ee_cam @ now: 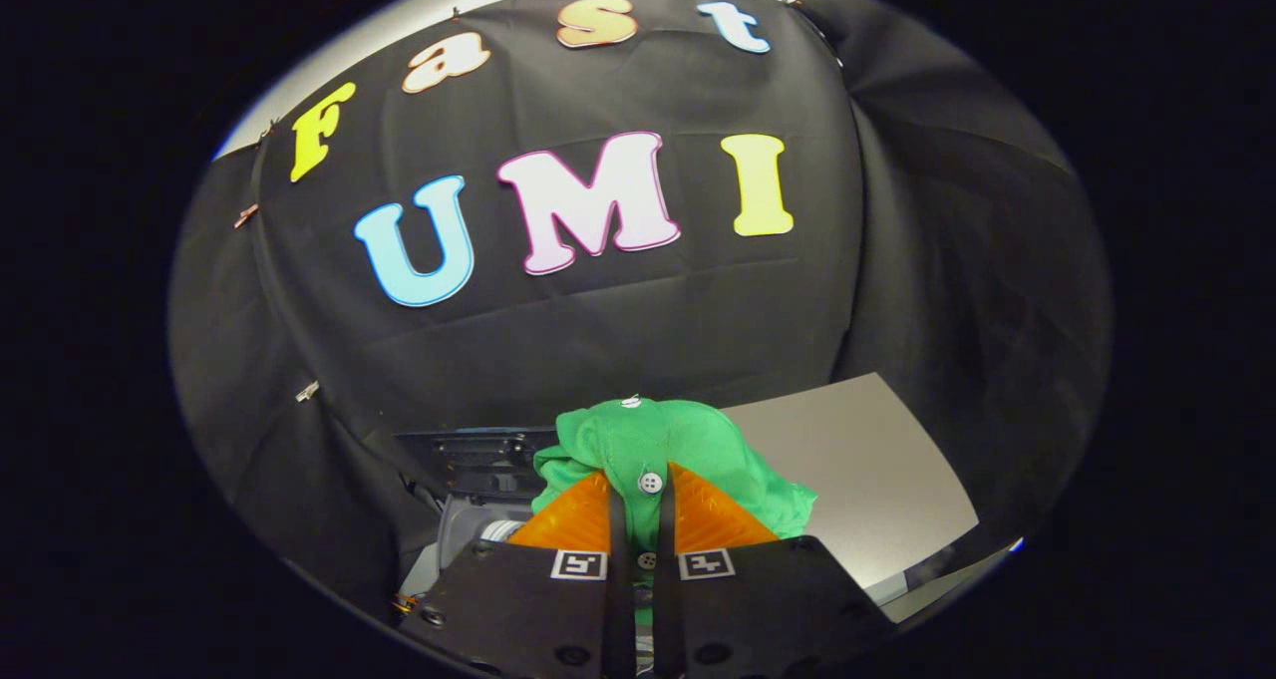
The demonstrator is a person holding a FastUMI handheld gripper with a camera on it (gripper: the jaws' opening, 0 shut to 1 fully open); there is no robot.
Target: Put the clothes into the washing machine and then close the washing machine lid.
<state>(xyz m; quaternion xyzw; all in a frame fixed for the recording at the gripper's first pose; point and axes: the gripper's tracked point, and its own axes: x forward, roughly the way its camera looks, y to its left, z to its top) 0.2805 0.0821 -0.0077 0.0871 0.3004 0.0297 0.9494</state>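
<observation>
Between the fingers: a bunched green fabric garment [653, 450] with small white buttons is pinched in the narrow gap, one button lying right at the fingertips.
Garment, extent: the cloth rises in a rounded heap just ahead of the fingers and spills to their right side; a second button sits at the top of the heap.
Gripper [638, 500]: its two fingers [578, 519] stand close together, pressing on a thin fold of the garment from both sides, so the cloth is lifted clear of the surfaces beneath.
Gripper body: two dark plates at the base of the fingers, each carrying a small square black-and-white marker [579, 564].
Washing machine [478, 519]: a pale grey housing with a dark panel behind it lies below and to the left of the held garment; how far the opening extends cannot be told, as the fingers and cloth cover it.
Lid [857, 470]: a flat light-grey panel stands to the right of the garment and beyond it, tilted upward; the cloth overlaps its near left edge.
Backdrop [698, 320]: black cloth wall, creased, hanging behind the machine and folding round on the right.
</observation>
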